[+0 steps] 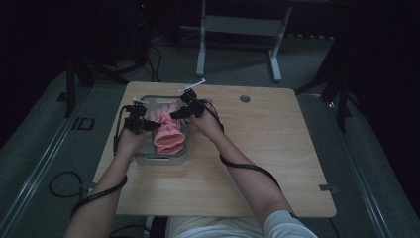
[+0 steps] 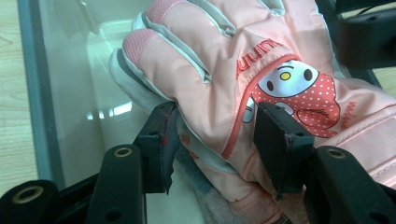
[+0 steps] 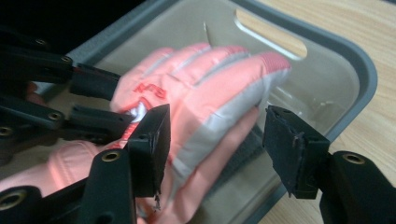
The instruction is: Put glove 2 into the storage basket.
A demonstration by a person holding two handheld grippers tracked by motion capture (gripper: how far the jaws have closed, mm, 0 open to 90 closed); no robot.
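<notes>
The pink glove (image 1: 167,130) lies in the grey bin (image 1: 161,159) on the worktop (image 1: 257,148), pointing away. Left gripper (image 2: 217,135) jaws sit half open around its edge, not squeezing. Right gripper (image 3: 219,140) jaws are open over its fingers.

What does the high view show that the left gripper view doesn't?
High view alone: the whole wooden table, the person's forearms, and both tongs, left and right, over the grey bin. Left gripper view alone: a cartoon rabbit patch and red lettering on the glove, with the left tongs open astride its edge. Both share the pink glove lying in the bin.
</notes>
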